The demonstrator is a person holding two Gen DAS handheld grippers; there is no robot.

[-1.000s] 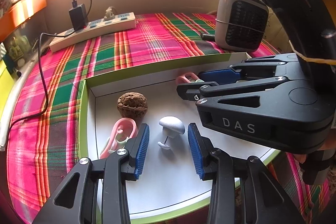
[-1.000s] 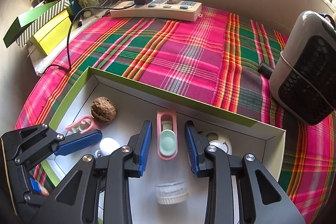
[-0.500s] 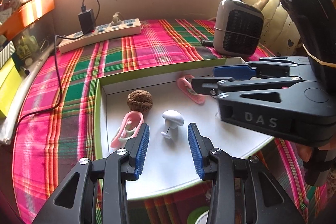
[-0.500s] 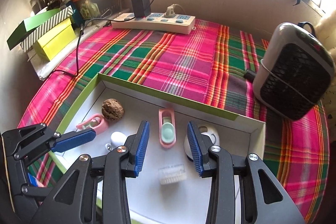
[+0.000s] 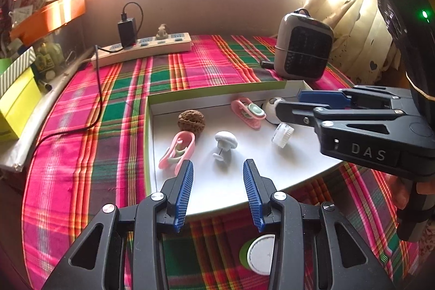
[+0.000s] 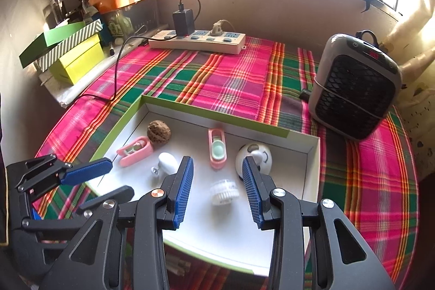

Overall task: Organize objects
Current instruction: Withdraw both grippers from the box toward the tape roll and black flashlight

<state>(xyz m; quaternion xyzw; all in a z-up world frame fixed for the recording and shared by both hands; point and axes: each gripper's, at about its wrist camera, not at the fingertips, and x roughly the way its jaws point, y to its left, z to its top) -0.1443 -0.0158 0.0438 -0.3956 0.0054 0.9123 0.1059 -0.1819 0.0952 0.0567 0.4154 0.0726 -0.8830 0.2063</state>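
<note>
A shallow white tray with a green rim (image 5: 148,127) (image 6: 217,110) lies on the plaid cloth. Inside it rest a brown walnut (image 5: 191,120) (image 6: 159,132), two pink clips (image 5: 178,150) (image 5: 247,112) (image 6: 135,150) (image 6: 217,148), a white mushroom-shaped piece (image 5: 225,140) (image 6: 167,162), a small clear ribbed cap (image 5: 282,134) (image 6: 224,192) and a white round gadget (image 6: 254,158). My left gripper (image 5: 218,186) hovers open above the tray's near edge, nothing between its blue pads. My right gripper (image 6: 217,182) is open too, raised over the ribbed cap without touching it.
A grey fan heater (image 6: 356,86) stands at the back right. A white power strip (image 6: 197,41) with a black charger and its cable lies at the back. Yellow and green boxes (image 6: 78,61) sit at the left edge. A white disc (image 5: 261,253) lies below the left gripper.
Both grippers have pulled back and risen away from the tray, so more of the table shows. The right gripper's jaws stand a little wider than a second ago. The objects in the tray have not moved.
</note>
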